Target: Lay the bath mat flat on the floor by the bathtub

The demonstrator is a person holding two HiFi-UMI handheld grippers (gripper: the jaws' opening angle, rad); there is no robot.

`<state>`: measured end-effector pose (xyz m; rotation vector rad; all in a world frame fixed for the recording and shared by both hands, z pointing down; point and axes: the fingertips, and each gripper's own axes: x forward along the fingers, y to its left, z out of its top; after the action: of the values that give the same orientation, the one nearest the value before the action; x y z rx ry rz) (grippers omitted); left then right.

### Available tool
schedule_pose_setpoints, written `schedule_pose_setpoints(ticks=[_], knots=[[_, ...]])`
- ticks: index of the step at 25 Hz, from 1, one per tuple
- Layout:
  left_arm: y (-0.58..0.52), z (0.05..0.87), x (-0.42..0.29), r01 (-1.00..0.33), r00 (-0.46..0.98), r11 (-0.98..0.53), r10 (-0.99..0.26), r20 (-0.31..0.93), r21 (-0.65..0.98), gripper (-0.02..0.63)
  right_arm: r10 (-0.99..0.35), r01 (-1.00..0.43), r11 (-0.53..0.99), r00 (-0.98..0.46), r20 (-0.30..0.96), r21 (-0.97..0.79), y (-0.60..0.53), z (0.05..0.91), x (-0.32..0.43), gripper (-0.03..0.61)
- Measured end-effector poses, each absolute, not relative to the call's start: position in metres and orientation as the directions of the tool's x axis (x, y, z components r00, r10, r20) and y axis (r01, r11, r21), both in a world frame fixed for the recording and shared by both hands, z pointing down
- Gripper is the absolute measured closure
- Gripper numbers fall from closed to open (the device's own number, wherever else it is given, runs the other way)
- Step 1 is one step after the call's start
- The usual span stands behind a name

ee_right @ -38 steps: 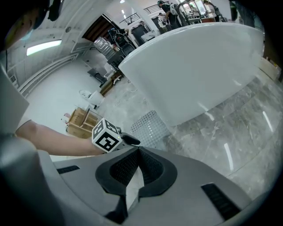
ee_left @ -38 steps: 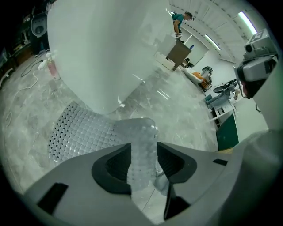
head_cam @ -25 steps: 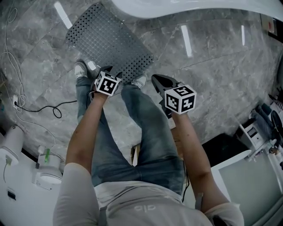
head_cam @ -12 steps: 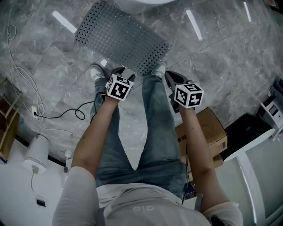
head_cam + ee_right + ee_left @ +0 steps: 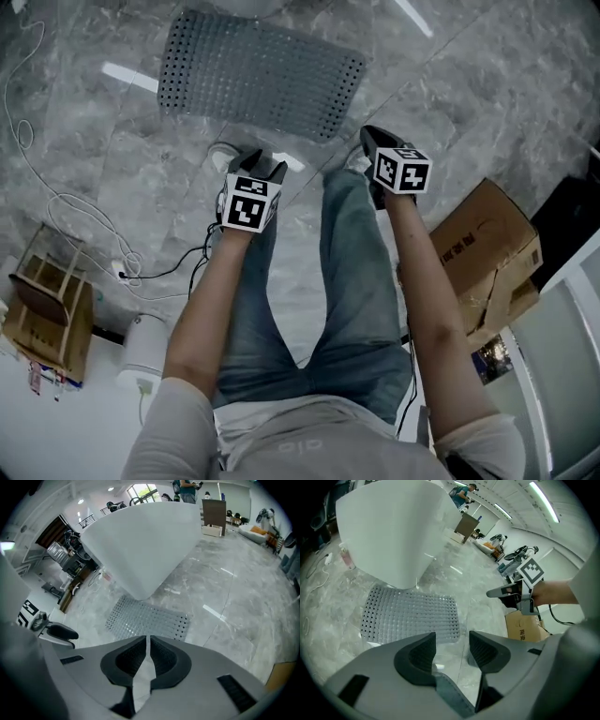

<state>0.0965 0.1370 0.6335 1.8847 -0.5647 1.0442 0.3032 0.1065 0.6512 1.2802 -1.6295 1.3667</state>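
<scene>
The grey perforated bath mat (image 5: 258,75) lies spread flat on the marble floor, right in front of the white bathtub (image 5: 393,531). The mat (image 5: 410,616) shows ahead of my left gripper (image 5: 452,641), whose jaws stand open and empty above the floor. My right gripper (image 5: 147,641) is shut on nothing, and the mat (image 5: 147,620) and the tub (image 5: 140,541) lie beyond it. In the head view the left gripper (image 5: 258,169) and right gripper (image 5: 375,141) hover over the person's shoes, short of the mat's near edge.
A torn cardboard box (image 5: 483,248) sits on the floor to the right. A white cable (image 5: 56,202) loops across the floor at the left, near a small wooden rack (image 5: 47,300) and a white appliance (image 5: 141,352). The person's legs fill the middle.
The person has backed away from the tub. The mat now sits farther ahead of both grippers, squarer in view, and the cardboard box has come into sight at the right.
</scene>
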Motion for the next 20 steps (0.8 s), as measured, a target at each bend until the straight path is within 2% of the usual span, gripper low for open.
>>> schedule_pose_setpoints(ticks=[4, 8, 14, 20], knots=[[0.145, 0.648, 0.105, -0.748, 0.534, -0.469, -0.004, 0.846, 0.470, 0.377, -0.286, -0.938, -0.057, -0.312, 0.906, -0.341, 0.113, 0.700, 0.319, 0.484], [0.153, 0.672, 0.124, -0.788, 0.524, -0.401, -0.039, 0.851, 0.467, 0.377, -0.265, -0.933, -0.028, -0.340, 0.902, -0.360, 0.123, 0.765, 0.333, 0.471], [0.153, 0.714, 0.134, -0.835, 0.493, -0.342, -0.114, 0.863, 0.432, 0.391, -0.247, -0.918, -0.066, -0.365, 0.898, -0.392, 0.146, 0.867, 0.350, 0.520], [0.137, 0.744, 0.122, -0.873, 0.433, -0.320, -0.161, 0.887, 0.368, 0.424, -0.233, -0.884, -0.132, -0.411, 0.881, -0.448, 0.190, 0.946, 0.332, 0.552]])
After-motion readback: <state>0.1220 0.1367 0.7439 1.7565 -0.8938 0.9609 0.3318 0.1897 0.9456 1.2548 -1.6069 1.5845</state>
